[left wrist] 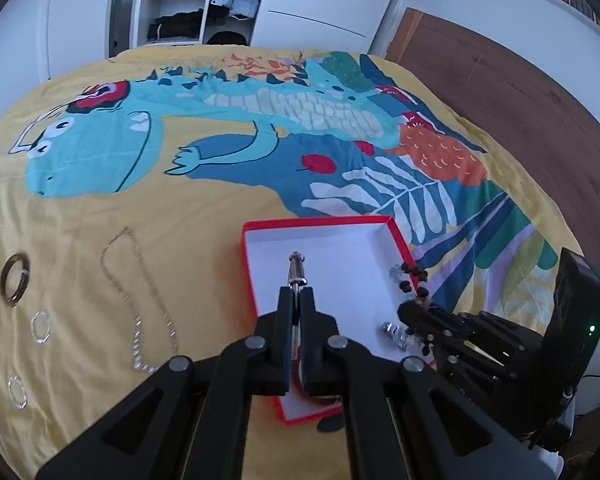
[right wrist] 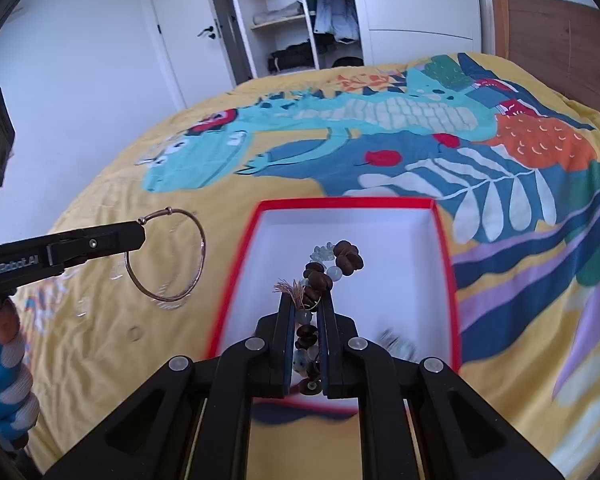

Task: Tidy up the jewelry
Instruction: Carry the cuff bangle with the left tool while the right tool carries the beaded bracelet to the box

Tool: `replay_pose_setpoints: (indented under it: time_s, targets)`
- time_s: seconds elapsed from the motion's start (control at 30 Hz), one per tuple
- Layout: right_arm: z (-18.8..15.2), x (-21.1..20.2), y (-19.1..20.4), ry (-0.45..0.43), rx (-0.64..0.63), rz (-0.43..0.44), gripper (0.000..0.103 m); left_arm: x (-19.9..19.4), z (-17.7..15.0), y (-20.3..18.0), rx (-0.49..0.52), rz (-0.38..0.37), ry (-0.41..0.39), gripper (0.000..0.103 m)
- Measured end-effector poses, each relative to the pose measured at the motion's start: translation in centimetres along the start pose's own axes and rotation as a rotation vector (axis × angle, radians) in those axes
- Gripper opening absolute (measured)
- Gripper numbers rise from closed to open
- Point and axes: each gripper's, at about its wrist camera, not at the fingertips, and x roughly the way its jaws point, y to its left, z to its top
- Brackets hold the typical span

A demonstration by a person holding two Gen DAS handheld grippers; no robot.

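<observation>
Behind us a wardrobe [right wrist: 296,16] stands open past the bed [left wrist: 148,216]. Our left gripper [left wrist: 296,292] has its jaws pinched narrow on a bangle [right wrist: 168,256], gripped near its clasp; the hoop stands on edge, reaching forward from the jaws, held above the quilt just left of the box [right wrist: 444,240]. Our right gripper [right wrist: 306,300] has its jaws clamped on a bead bracelet [right wrist: 332,264], whose strand runs forward along the fingers over the white box floor. Out on the quilt lie a chain [left wrist: 140,300], a dark ring [left wrist: 15,278] and small clear rings [left wrist: 41,327].
</observation>
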Motion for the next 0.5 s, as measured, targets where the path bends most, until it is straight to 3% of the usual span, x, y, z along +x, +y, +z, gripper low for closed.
replay_pose_setpoints:
  time_s: [0.23, 0.5]
  targets:
    - [2.5, 7.0, -4.9, 0.065, 0.020, -0.018, 0.010, 8.8, 1.2, -1.5, 0.052, 0.014, 0.057, 0.002]
    - [2.7, 11.5, -6.5, 0.159, -0.021, -0.068, 0.010, 12.2, -0.9, 1.1, 0.049, 0.083, 0.102, 0.003]
